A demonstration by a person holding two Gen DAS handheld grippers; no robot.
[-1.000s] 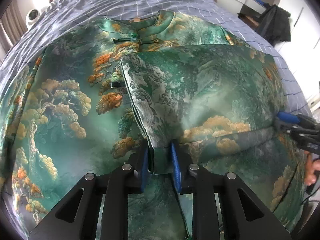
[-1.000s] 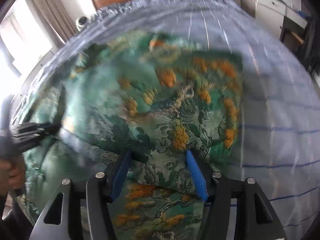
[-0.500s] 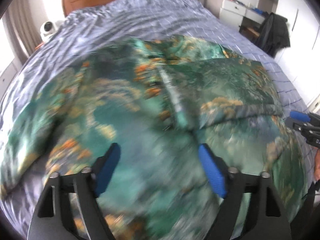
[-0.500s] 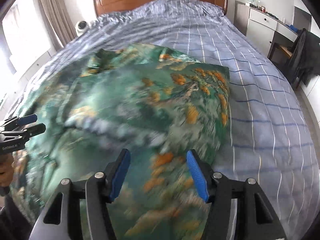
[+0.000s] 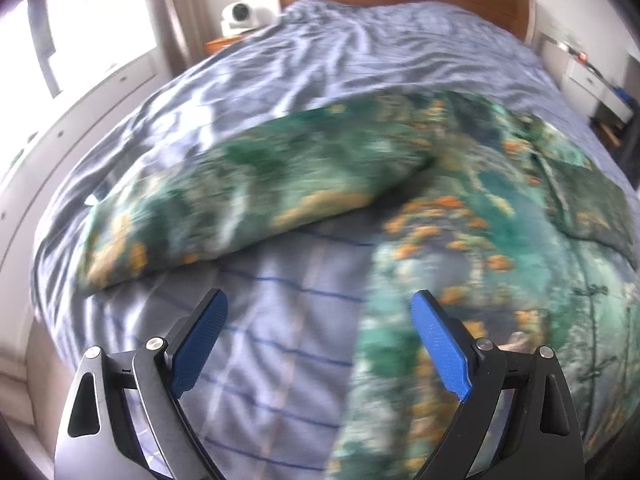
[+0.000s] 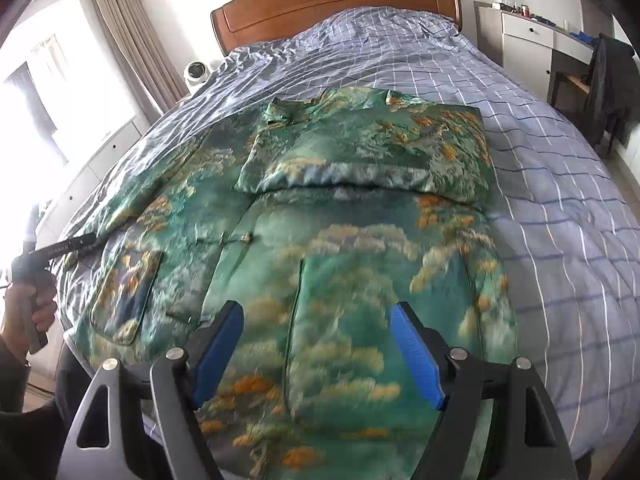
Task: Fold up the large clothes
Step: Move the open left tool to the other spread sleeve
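A large green jacket with orange tree and cloud print lies front up on the bed. Its right sleeve is folded across the chest. Its left sleeve still lies stretched out to the side on the bedding. My left gripper is open and empty, above the bedding between that sleeve and the jacket body. It also shows in the right wrist view at the jacket's left edge. My right gripper is open and empty, above the jacket's lower front.
The bed has a blue checked cover and a wooden headboard. A white fan stands left of the bed. A white desk and a chair with a dark coat stand on the right.
My left gripper let go of the folded sleeve's cuff, opened and swung left toward the other sleeve. My right gripper pulled back from the fold toward the hem.
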